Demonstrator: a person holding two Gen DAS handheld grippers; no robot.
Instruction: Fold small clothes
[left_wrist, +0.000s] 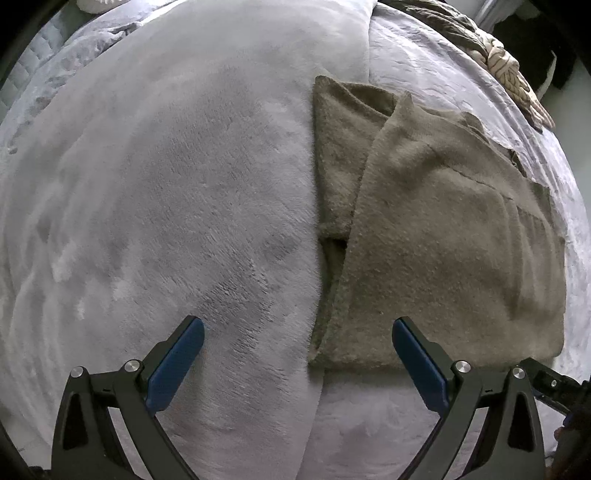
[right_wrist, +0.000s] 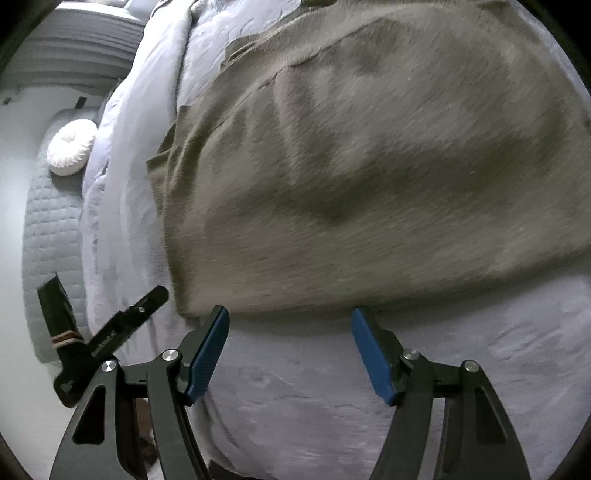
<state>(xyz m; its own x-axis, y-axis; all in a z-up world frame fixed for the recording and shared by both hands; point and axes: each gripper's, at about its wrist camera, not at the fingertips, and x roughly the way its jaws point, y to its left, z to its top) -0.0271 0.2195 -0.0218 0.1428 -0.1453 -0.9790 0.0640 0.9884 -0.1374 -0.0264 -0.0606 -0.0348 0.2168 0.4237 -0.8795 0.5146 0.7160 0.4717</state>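
A wide stretch of plush grey blanket lies bare on the bed to the left of the folded brown garment, and open passage is offered there. In front of the garment's near edge, a strip of pale quilt is left clear (both pairs of tongs stand open over it). Farther off, the bed's far corner is blocked by a heap of crumpled clothes, and a round white cushion is seen beyond the bedding's edge.

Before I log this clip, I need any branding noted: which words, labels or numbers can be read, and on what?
White lettering on the black bar of the left gripper, seen from the right wrist: too small and blurred to read.
Brown garment, grey blanket, right gripper: no text visible.
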